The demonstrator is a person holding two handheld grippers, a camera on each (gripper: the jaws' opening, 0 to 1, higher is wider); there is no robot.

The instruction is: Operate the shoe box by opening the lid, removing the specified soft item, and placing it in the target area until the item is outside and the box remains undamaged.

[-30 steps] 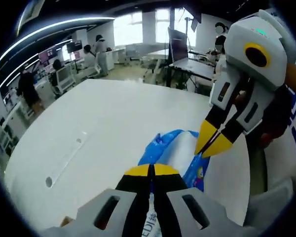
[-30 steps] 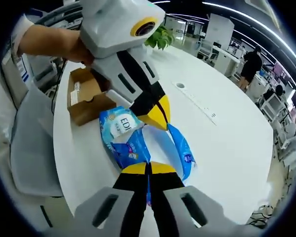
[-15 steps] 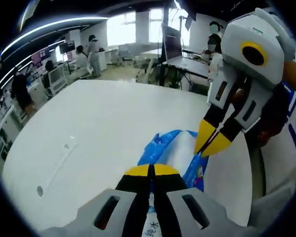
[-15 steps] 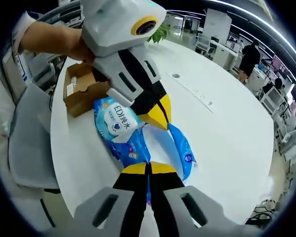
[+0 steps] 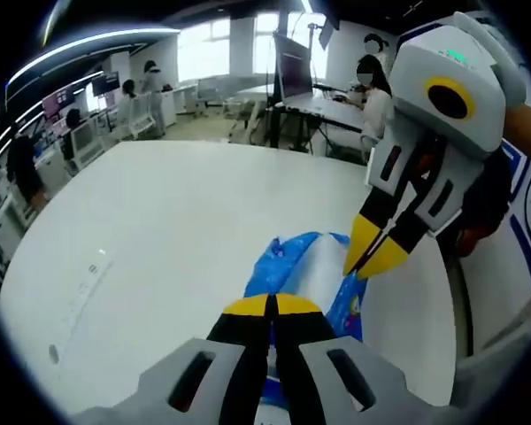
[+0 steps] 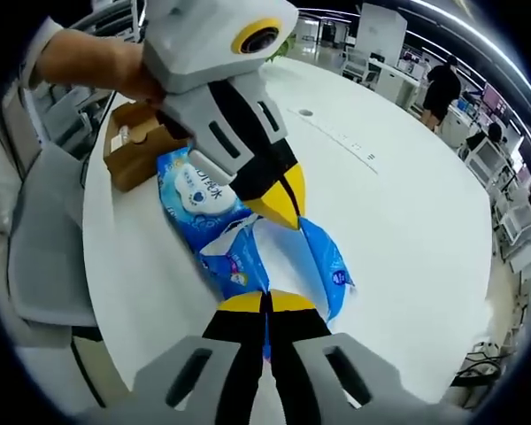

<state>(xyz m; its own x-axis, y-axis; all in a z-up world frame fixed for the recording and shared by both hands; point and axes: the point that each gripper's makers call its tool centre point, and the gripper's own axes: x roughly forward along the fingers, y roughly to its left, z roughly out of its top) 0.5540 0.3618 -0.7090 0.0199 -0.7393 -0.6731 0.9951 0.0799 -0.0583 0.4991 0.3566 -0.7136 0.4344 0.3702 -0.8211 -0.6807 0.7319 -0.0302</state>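
1. Clearly, the soft item is already out: a blue wet-wipe pack [image 6: 214, 232] sits outside the cardboard shoe box [image 6: 131, 150], over the white table [image 6: 398, 230].
2. The box lies on the table near its edge, beyond the pack and beside the person's hand [image 6: 93, 66]; whether its lid is open cannot be told from here, and no damage shows on the part in sight.
3. The right gripper [image 6: 267, 303] has its yellow-tipped jaws pressed together on the near end of the pack.
4. The left gripper [image 6: 279, 205] comes into the right gripper view from above, jaws closed on the pack's middle; in the left gripper view [image 5: 271, 305] its jaws are likewise together with blue film [image 5: 294, 266] just ahead.
5. So both grippers hold the pack between them; whether it rests on the table or hangs just above it I cannot tell.
6. What remains, by my reckoning, is setting the pack down in the target area and letting go; no marked area shows.
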